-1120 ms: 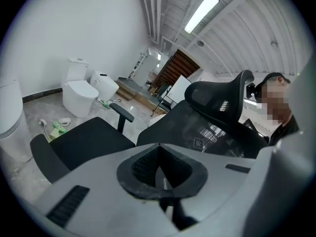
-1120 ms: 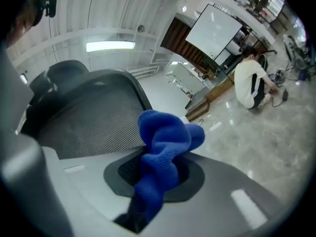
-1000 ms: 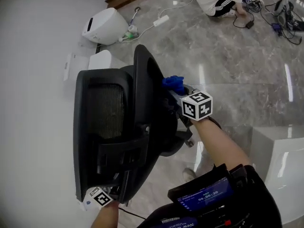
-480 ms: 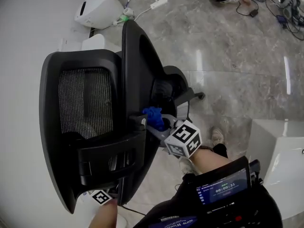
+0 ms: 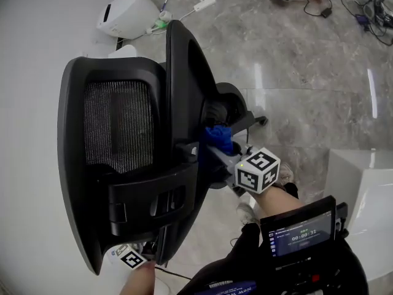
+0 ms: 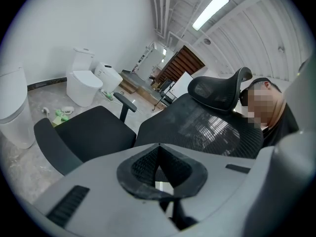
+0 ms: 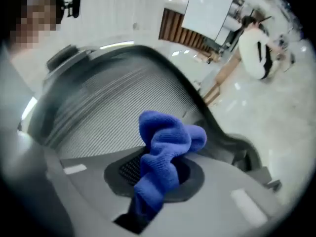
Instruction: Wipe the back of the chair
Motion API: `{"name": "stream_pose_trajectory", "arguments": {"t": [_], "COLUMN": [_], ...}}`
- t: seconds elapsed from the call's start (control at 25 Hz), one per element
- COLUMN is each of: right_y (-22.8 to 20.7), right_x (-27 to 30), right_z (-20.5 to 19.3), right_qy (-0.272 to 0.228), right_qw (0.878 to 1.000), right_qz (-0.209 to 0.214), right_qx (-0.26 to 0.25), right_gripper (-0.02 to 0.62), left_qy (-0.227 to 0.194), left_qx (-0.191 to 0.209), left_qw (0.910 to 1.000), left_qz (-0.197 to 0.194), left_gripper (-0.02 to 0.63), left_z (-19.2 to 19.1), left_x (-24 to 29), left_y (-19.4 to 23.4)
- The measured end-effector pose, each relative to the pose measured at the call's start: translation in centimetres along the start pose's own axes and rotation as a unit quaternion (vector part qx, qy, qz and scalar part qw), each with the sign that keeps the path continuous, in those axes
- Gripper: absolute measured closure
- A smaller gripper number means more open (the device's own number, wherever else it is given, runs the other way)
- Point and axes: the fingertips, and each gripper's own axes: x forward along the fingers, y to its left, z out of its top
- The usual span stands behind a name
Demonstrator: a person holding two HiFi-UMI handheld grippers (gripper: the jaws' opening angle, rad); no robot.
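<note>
Head view: chair (image 5: pixel 123 128) seen from above on the marble floor (image 5: pixel 307 85). My right hand-held gripper (image 5: pixel 216 151) is at the right edge of the back (image 5: pixel 184 103), with a blue cloth (image 5: pixel 219 137) at its tip. My left hand-held gripper (image 5: pixel 131 257) sits low, by the back's bottom corner.

Left gripper view: jaws together at the tips. Seat (image 6: pixel 84 132) and mesh back lie ahead, white toilets (image 6: pixel 81 83) along the wall.

Right gripper view: jaws clamped on the cloth (image 7: pixel 165 149), which is bunched just in front of the mesh. I can't tell whether it touches.
</note>
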Motion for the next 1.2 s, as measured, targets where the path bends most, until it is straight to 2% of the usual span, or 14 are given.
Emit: {"name": "stream_pose_trajectory", "arguments": {"t": [0.08,0.16,0.28,0.36,0.52,0.64,0.8,0.96,1.08,1.12,1.2], "right_y": [-3.9,-7.0,-9.9,-9.8,-7.0,-3.6,1.5,8.3,13.0,13.6,13.7], "right_x": [1.8,3.8,6.5,7.3,6.5,4.9,2.3,-1.9,-6.4,-7.8,-9.9], "right_z": [4.2,6.4,6.8,6.2,3.8,0.4,-7.5,-12.1,-11.7,-10.6,-6.6], "right_qy": [-0.038,-0.043,-0.002,0.033,0.053,0.085,0.181,0.289,0.320,0.315,0.285], "right_qw": [0.997,0.989,0.977,0.975,0.976,0.976,0.971,0.951,0.938,0.940,0.952], "right_qz": [-0.073,-0.134,-0.192,-0.201,-0.175,-0.153,-0.111,-0.020,0.050,0.058,0.052], "right_qx": [0.011,0.039,0.092,0.093,0.115,0.126,0.114,0.108,0.123,0.119,0.095], "right_gripper": [0.523,0.523,0.523,0.523,0.520,0.520,0.522,0.522,0.522,0.522,0.522], "left_qy": [0.000,0.004,0.011,0.008,-0.001,-0.008,-0.016,-0.025,-0.035,-0.040,-0.049], "left_qx": [-0.003,-0.002,0.007,0.007,0.003,-0.004,0.007,0.023,0.031,0.033,0.043], "left_qw": [1.0000,0.9999,0.9997,0.9997,0.9999,1.0000,0.9995,0.9981,0.9974,0.9969,0.9955], "left_qz": [0.003,0.010,0.020,0.021,0.010,-0.004,-0.027,-0.051,-0.055,-0.059,-0.069], "left_gripper": [0.604,0.604,0.604,0.604,0.604,0.604,0.604,0.604,0.604,0.604,0.604], "left_z": [-0.2,-0.6,-0.9,-0.7,-0.1,0.4,2.1,4.6,6.5,7.2,8.7], "left_x": [-0.5,-0.9,-1.5,-1.9,-2.3,-2.1,-1.3,-0.4,-0.6,-0.7,-0.7], "left_y": [0.2,0.7,1.1,1.1,0.7,0.2,-1.8,-3.9,-5.0,-5.4,-6.5]}}
